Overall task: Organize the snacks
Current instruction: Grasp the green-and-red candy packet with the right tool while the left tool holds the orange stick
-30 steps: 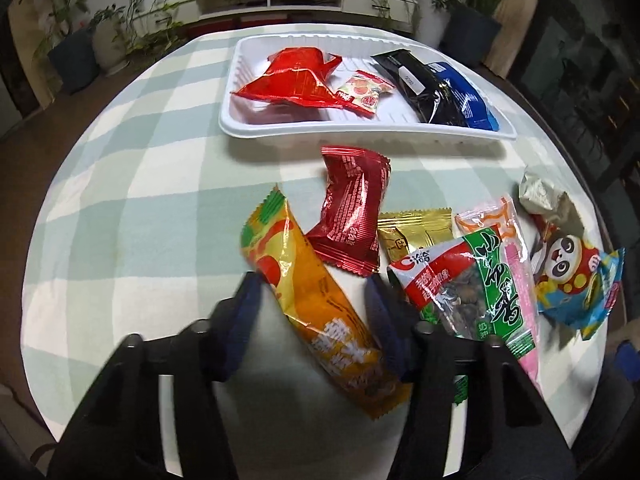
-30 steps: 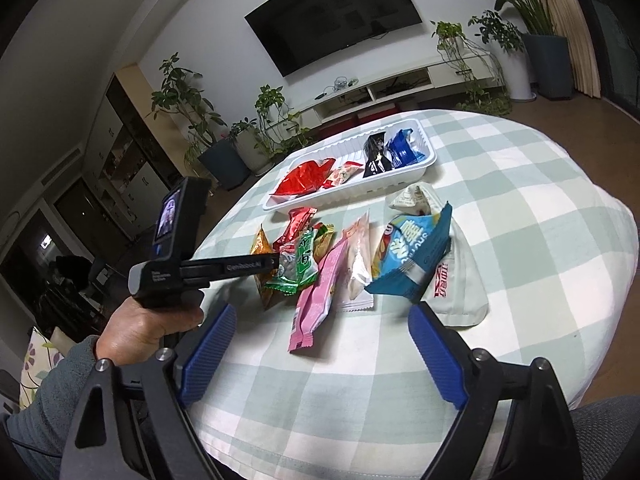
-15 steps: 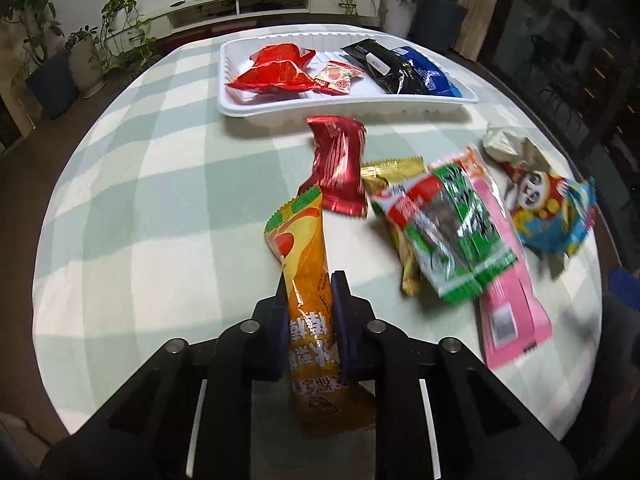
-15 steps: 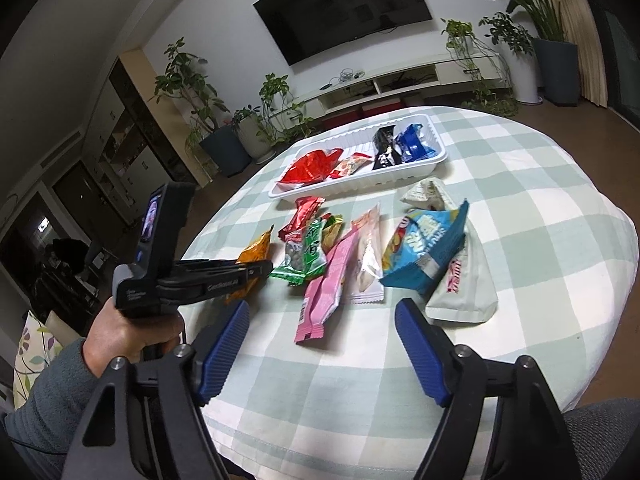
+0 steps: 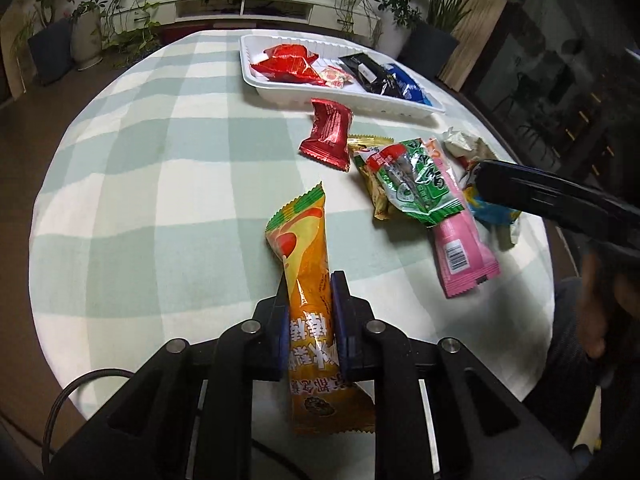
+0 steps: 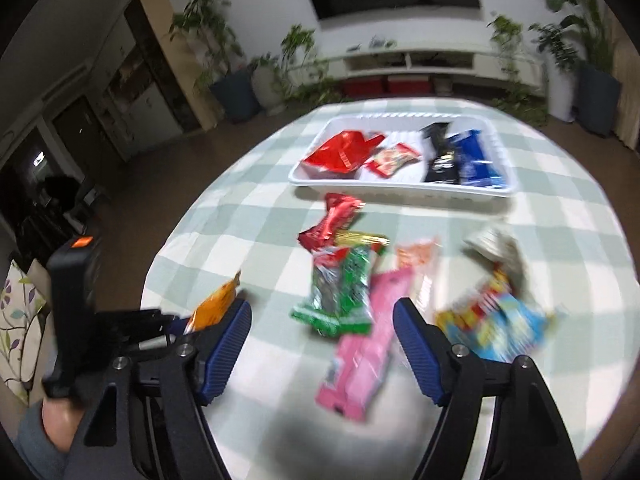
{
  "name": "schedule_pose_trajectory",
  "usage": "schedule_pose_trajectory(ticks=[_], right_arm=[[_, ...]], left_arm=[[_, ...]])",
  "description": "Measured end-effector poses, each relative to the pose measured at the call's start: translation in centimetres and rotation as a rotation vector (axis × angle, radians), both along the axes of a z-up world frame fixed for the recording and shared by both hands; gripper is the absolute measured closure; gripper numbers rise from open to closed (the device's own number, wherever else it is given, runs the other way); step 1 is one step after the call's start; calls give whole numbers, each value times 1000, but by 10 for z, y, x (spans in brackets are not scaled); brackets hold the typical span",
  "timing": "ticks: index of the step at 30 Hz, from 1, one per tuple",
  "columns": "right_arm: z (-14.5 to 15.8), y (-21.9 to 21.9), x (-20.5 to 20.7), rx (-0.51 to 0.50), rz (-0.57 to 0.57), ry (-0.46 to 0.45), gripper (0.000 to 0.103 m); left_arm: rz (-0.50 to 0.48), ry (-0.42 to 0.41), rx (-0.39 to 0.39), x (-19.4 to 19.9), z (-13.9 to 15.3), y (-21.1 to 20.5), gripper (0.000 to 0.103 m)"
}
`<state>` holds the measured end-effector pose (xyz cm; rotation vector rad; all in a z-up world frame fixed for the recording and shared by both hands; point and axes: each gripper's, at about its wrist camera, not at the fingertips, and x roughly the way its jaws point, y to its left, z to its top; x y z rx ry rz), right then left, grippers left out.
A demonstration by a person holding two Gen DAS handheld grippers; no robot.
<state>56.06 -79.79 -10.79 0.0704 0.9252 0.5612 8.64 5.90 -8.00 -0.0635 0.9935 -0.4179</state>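
Note:
My left gripper (image 5: pixel 310 292) is shut on a long orange snack packet (image 5: pixel 304 240), which sticks out ahead of the pads above the check cloth. The right wrist view shows that same gripper (image 6: pixel 176 320) and orange packet (image 6: pixel 216 304) at its left. My right gripper (image 6: pixel 322 312) is open and hovers over the loose pile, gripping nothing. Below it lie a green packet (image 6: pixel 344 284) and a pink packet (image 6: pixel 368 344). A white tray (image 5: pixel 400 108) at the far side holds a red, a small red-and-white, a black and a blue packet.
Loose on the cloth are a red packet (image 5: pixel 328 136), a gold one (image 5: pixel 372 188), a blue cartoon packet (image 6: pixel 504 324) and a crumpled pale wrapper (image 5: pixel 460 144). The round table's edge (image 5: pixel 52 320) curves close on the left. Potted plants and a low TV shelf stand beyond.
My left gripper shut on the orange packet and drew it back from the pile. My right gripper swung left over the pile, its jaws a little narrower, and its view is now blurred.

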Motion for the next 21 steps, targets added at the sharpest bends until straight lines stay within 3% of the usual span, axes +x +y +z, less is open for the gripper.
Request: schedule_pose_trajectory(ticks=[8,10,12,14,15,21], right_arm=[[-32,33,46,-173,13,96,35],[-38,37,50,-204,22,101,45],[-44,40,54,-211,32,124,62],[-46,40,55,-195,37,134,65],[-46,40,54,-197,39,129,72],[-44,37,50,-179,45,118,81]], left_arm=[[4,-11,-43,-4,3,11,87],[4,-9,-51,-4,2,13,87],[3,-7,-60,-4,0,14,87],[4,-5,-67,-3,-1,16,87],[5,-5,-71,-3,-1,17,87],[8,-6,-88,-2,-3,20,87]])
